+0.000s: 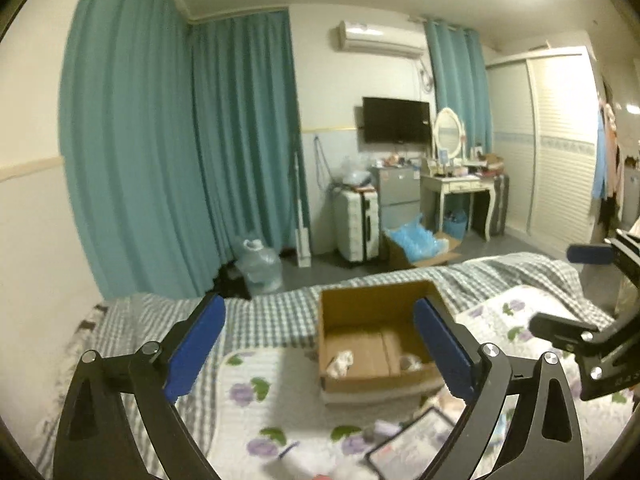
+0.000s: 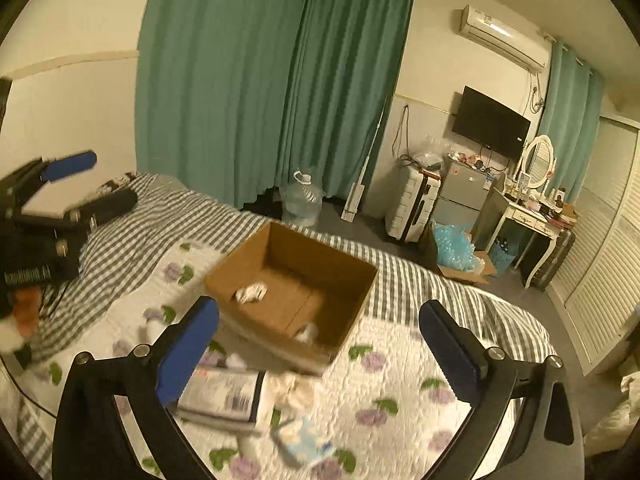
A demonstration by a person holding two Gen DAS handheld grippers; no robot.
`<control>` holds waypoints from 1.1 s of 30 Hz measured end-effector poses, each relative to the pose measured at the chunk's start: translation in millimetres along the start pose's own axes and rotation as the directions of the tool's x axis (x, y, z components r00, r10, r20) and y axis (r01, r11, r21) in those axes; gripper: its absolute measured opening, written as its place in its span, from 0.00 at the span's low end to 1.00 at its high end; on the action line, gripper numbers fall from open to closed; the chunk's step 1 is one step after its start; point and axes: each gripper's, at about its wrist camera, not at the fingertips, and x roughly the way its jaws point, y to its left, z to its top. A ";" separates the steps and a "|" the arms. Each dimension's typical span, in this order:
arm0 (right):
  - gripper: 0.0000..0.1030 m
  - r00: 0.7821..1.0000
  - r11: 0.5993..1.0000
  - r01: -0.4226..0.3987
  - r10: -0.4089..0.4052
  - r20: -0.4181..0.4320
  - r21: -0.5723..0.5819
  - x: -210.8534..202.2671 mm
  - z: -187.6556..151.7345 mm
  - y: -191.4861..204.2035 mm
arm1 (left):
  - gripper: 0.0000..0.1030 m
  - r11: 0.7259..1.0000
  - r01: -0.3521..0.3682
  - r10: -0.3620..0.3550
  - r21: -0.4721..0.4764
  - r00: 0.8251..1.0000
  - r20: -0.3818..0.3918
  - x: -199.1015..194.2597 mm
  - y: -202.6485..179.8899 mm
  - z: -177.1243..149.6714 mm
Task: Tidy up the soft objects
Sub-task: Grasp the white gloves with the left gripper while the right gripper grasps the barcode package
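An open cardboard box [image 1: 376, 304] [image 2: 340, 264] sits on the floral quilt of the bed. Two small white soft items lie inside it, one [image 1: 340, 362] [image 2: 251, 293] at the left and one [image 1: 409, 362] [image 2: 307, 331] at the right. My left gripper [image 1: 320, 350] is open and empty, held above the quilt in front of the box. My right gripper [image 2: 320, 354] is open and empty, over the box's near edge. More soft items lie on the quilt: a crumpled white cloth [image 2: 294, 392] and a pale blue tissue pack [image 2: 306, 442].
A book or booklet [image 2: 224, 398] lies on the quilt near my right gripper's left finger. A dark framed tablet-like object [image 1: 412, 440] lies on the quilt. An orange and white plush [image 2: 22, 316] sits at the left. The bed edge runs behind the box, with floor beyond.
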 end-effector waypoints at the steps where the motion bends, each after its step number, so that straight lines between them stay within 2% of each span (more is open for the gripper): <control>1: 0.98 1.000 1.000 -0.001 0.001 -0.010 -0.002 -3.0 -9.6 3.7 | 0.94 1.000 -0.005 0.005 -0.003 1.000 -0.001 -6.1 2.9 -2.9; 5: 0.98 0.997 1.000 -0.008 0.009 -0.082 0.011 11.4 -56.7 28.0 | 0.94 1.000 -0.007 0.007 -0.001 1.000 -0.026 -25.5 12.6 -31.3; 7: 0.98 0.994 0.999 0.003 0.003 -0.109 0.052 27.1 -77.9 36.3 | 0.94 1.000 -0.025 0.024 -0.016 0.998 -0.066 -21.0 15.0 -51.2; 10: 0.98 0.989 0.999 0.025 -0.019 -0.149 0.043 54.5 -94.4 47.2 | 0.94 0.999 -0.004 -0.003 -0.045 0.990 -0.139 -4.4 18.8 -85.2; 13: 0.98 0.983 1.000 0.019 -0.014 -0.181 0.023 77.7 -104.8 57.5 | 0.94 0.997 -0.009 -0.008 -0.071 0.972 -0.237 20.7 19.8 -125.8; 18: 0.98 0.962 0.996 -0.019 0.043 -0.271 0.089 113.5 -125.4 58.6 | 0.94 0.997 0.008 -0.033 -0.074 0.941 -0.336 41.0 13.3 -177.1; 22: 0.98 0.943 0.988 -0.027 0.076 -0.323 0.153 138.9 -137.4 53.4 | 0.94 0.998 0.037 -0.051 -0.043 0.916 -0.397 55.5 2.0 -199.8; 26: 0.97 0.940 0.983 -0.035 0.093 -0.329 0.178 153.4 -144.0 52.2 | 0.94 0.995 0.089 -0.099 -0.045 0.897 -0.431 61.8 1.6 -208.4; 29: 0.85 0.937 0.987 -0.059 0.106 -0.333 0.150 158.9 -143.8 61.7 | 0.94 0.991 0.122 -0.133 -0.054 0.877 -0.461 69.2 -0.8 -213.6; 31: 0.66 0.931 0.984 -0.095 0.141 -0.336 0.149 160.7 -143.8 66.7 | 0.94 0.990 0.131 -0.140 -0.052 0.869 -0.474 73.1 -3.0 -216.5; 33: 0.64 0.930 0.986 -0.098 0.139 -0.339 0.137 160.4 -142.7 71.0 | 0.94 0.991 0.127 -0.134 -0.047 0.866 -0.482 76.1 -4.5 -218.5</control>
